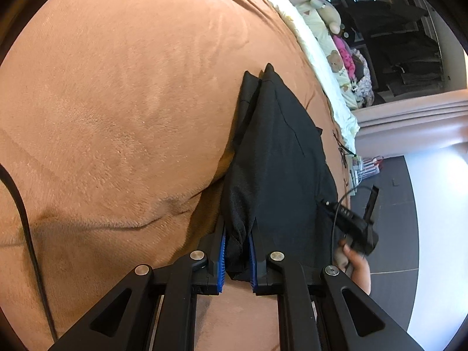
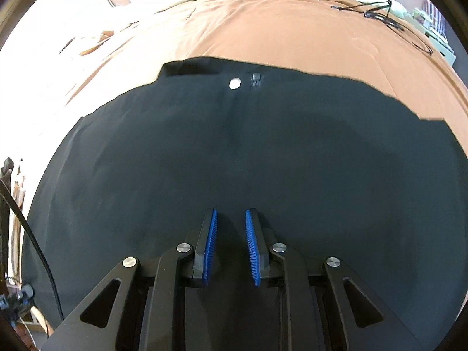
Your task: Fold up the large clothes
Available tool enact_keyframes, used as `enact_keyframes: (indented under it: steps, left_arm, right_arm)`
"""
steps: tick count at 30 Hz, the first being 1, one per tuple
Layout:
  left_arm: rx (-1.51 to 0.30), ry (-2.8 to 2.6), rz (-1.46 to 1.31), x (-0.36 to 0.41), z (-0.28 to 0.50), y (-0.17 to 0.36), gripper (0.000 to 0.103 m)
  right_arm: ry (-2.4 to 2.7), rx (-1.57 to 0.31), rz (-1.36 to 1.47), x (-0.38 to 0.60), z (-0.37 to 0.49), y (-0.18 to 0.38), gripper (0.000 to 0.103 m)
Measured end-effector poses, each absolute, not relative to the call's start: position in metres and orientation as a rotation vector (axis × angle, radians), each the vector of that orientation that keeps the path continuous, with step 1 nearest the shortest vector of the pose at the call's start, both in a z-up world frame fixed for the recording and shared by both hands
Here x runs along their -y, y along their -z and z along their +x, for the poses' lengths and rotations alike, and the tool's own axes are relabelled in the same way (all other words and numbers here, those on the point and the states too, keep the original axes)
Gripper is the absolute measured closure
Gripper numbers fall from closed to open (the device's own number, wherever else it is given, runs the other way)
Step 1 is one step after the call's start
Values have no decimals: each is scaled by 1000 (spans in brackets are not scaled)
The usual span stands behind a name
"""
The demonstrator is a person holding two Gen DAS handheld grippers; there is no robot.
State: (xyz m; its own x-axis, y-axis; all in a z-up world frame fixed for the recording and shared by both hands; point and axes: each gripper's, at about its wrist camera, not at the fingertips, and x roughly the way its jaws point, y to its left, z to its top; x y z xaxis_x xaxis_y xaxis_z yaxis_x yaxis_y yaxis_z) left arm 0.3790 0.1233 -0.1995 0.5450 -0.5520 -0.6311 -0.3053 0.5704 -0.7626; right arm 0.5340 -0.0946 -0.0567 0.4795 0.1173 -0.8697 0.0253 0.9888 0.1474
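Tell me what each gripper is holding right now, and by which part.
The left gripper pinches a bunched end of the black trousers. The right gripper holds nothing; its jaws stand apart above the trousers below the waistband button.

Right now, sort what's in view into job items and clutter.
Job: black trousers; left gripper, jaws clamped on the bunched fabric; right gripper, over the trousers, nothing between its jaws.

Lying about: brown blanket; plush toys; black cable.

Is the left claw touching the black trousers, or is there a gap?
Touching. In the left wrist view, the left claw has both blue pads pressed on a bunched fold of the black trousers, with no gap either side.
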Motion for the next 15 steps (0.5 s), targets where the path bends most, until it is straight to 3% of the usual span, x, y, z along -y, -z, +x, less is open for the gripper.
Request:
enact_keyframes:
  steps: [13, 15]
  left_arm:
    - [-1006, 226, -1015, -127, 382, 198, 90]
    - [-986, 254, -1007, -125, 382, 187, 91]
  right_arm:
    - [-47, -1085, 97, 94, 582, 56, 91]
    - [-58, -1056, 118, 101, 569, 45, 87]
